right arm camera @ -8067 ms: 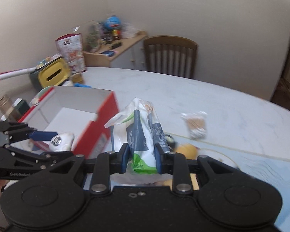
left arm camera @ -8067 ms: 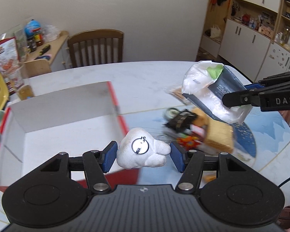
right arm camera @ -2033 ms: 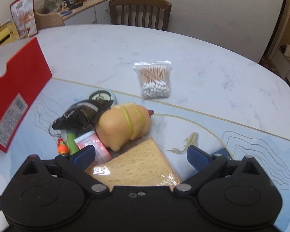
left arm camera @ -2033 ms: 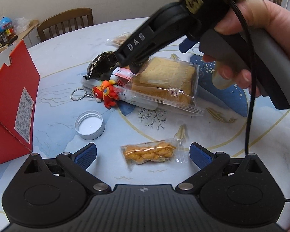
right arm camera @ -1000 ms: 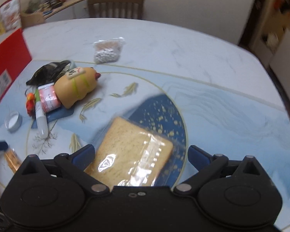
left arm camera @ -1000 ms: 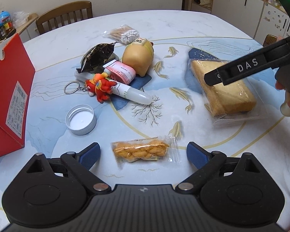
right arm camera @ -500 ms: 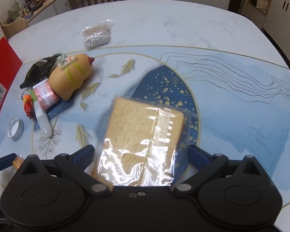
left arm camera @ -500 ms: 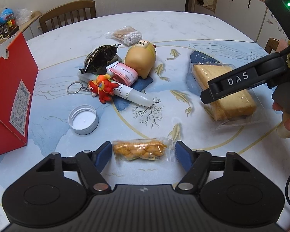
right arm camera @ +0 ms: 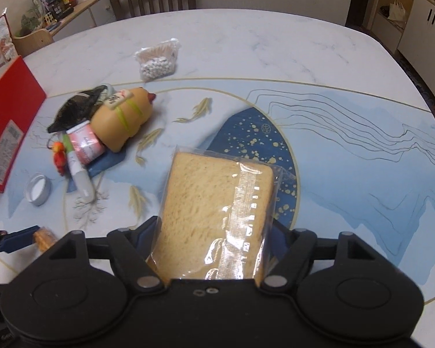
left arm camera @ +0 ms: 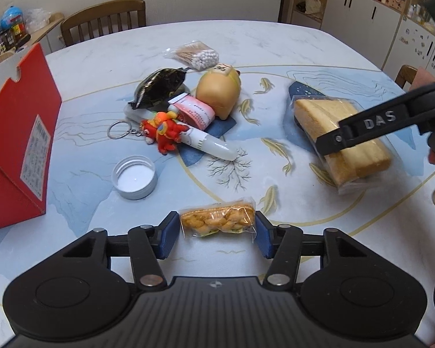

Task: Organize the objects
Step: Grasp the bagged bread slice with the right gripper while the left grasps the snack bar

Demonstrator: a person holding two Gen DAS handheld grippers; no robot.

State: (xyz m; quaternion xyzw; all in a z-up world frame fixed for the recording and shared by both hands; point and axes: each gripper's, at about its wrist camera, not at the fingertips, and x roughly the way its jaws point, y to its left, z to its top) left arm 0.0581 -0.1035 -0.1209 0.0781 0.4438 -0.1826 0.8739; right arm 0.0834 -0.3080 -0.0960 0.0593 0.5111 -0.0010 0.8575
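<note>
Left gripper (left arm camera: 217,229) clamped on snack packet (left arm camera: 217,221), long axis spanning its pads; right gripper (right arm camera: 214,239) closed around bagged bread (right arm camera: 217,214), extending forward; red box (left arm camera: 17,133) far left.

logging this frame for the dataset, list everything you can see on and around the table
box: 1, red, table's left edge
cap: 1, white, beside box
keychain: 1, red-orange, on tube
tube: 1, white, centre pile
pink pack: 1, pink, against pig toy
pig toy: 1, tan, centre
dark packet: 1, black, left of pig toy
cotton swabs: 1 bag, white, far side
snack: 1, orange, near edge
bread: 1 bag, tan, right
chair: 1, brown, behind table
left hand-held gripper: shut on snack
right hand-held gripper: shut on bread
</note>
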